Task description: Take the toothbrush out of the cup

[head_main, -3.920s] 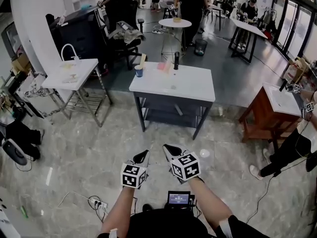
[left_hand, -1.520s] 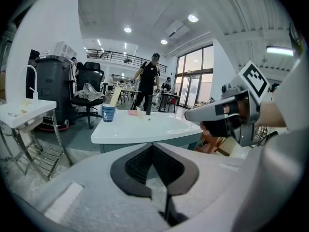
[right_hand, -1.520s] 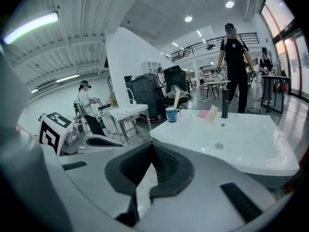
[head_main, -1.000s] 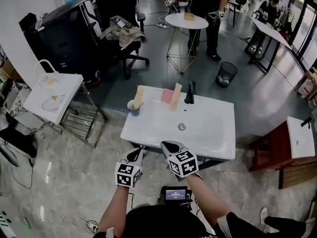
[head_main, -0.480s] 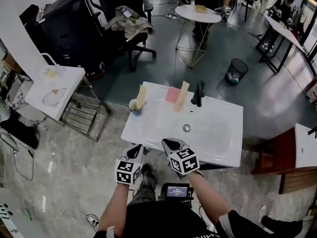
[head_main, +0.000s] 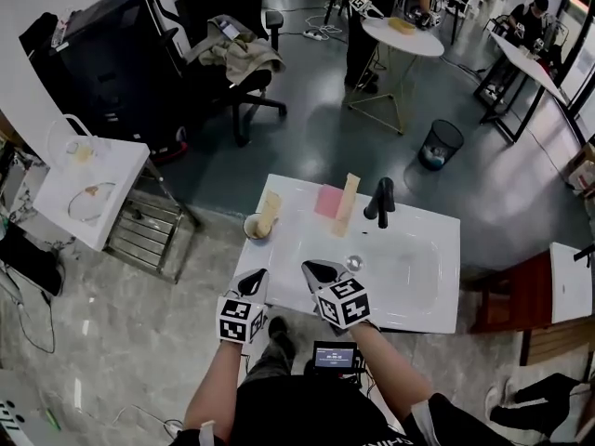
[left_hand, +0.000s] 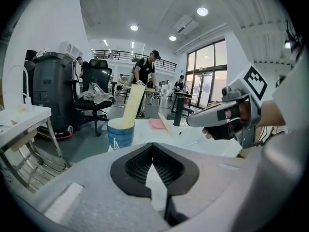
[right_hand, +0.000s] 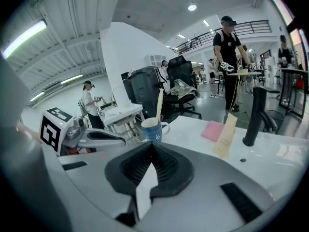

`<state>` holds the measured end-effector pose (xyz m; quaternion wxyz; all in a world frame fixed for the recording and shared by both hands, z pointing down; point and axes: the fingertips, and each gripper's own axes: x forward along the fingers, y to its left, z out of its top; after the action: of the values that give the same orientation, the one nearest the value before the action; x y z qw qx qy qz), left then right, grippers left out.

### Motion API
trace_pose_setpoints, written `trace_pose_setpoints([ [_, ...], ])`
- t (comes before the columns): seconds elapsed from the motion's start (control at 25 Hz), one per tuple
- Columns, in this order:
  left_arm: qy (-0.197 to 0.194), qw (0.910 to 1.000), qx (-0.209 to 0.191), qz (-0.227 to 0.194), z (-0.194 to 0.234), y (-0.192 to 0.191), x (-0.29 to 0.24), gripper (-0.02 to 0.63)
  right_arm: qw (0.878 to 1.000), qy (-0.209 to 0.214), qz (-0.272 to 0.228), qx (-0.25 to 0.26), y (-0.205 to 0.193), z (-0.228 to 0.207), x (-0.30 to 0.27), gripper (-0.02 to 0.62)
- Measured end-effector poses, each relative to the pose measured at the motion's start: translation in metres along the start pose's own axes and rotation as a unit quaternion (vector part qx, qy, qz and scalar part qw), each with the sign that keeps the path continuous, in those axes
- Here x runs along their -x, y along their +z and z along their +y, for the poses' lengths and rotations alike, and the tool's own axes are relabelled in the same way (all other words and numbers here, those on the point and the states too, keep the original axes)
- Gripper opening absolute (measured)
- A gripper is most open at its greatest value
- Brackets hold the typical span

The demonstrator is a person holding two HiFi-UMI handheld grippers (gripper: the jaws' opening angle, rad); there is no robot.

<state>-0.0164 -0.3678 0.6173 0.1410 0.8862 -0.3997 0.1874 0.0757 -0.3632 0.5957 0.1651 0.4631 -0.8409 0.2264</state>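
A blue cup [head_main: 255, 227] stands on the left rim of the white sink top [head_main: 423, 295], with a cream toothbrush [head_main: 270, 212] leaning out of it. The left gripper view has the cup [left_hand: 120, 132] and toothbrush [left_hand: 132, 102] straight ahead, a short way off. In the right gripper view the cup [right_hand: 154, 129] and toothbrush [right_hand: 158, 104] lie ahead too. My left gripper [head_main: 256, 276] hangs at the sink's near left corner, shut and empty [left_hand: 153, 147]. My right gripper [head_main: 312, 268] is over the near rim, shut and empty [right_hand: 152, 147].
A black faucet [head_main: 381, 203], a pink pad [head_main: 328, 201] and a cream tube [head_main: 347, 203] stand at the sink's back. A drain [head_main: 353, 262] sits in the basin. A small white table [head_main: 88, 189] is to the left, a wooden cabinet [head_main: 548, 295] to the right.
The sink has come nearer in the head view. Both grippers have moved forward from short of the sink to its near edge, still shut and empty.
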Motion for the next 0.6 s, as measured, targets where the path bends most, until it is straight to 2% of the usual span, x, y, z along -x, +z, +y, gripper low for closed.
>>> trace_pose_setpoints([
  [0.24, -0.014, 0.9998, -0.006, -0.014, 0.041, 0.032, -0.023, 0.009, 1.000, -0.012, 0.000, -0.005, 0.032, -0.010, -0.037, 0.009],
  [0.6, -0.032, 0.9992, 0.001, -0.024, 0.082, 0.051, -0.040, 0.009, 0.999, -0.031, 0.002, -0.015, 0.055, -0.015, -0.069, 0.009],
])
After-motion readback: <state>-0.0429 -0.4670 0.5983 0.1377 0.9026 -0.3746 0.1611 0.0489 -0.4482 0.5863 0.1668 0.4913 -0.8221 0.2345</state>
